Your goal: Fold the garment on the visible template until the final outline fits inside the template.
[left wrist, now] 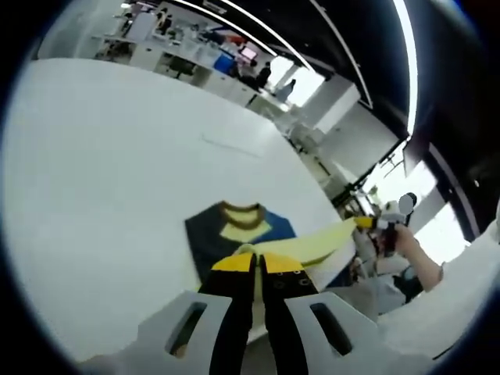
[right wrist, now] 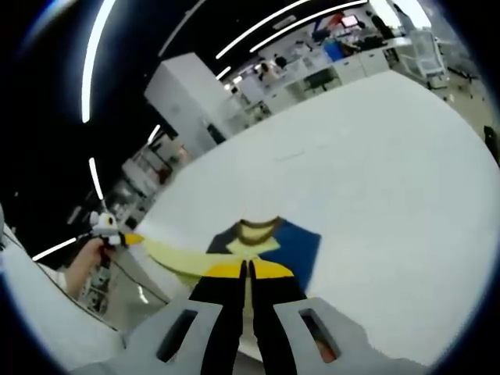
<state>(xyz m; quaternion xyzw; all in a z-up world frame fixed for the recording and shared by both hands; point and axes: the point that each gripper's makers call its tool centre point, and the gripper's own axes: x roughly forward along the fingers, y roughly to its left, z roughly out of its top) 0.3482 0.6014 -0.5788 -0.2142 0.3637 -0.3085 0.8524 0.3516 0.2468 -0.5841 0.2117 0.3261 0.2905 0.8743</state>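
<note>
garment [left wrist: 242,230] hem pinched in both jaws, lifted

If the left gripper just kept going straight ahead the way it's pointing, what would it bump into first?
Probably the garment it already pinches: the left gripper is shut on a pale yellow part of it, and the navy body with its brown collar lies just beyond on the white table. Depth is hard to judge here.

A large open-plan lab or office hall: a broad white worktop [left wrist: 117,172] in the foreground, rows of white desks [left wrist: 180,55] with monitors [right wrist: 349,21] along the top of both views, and long ceiling light strips [right wrist: 98,55] on a black ceiling.
</note>
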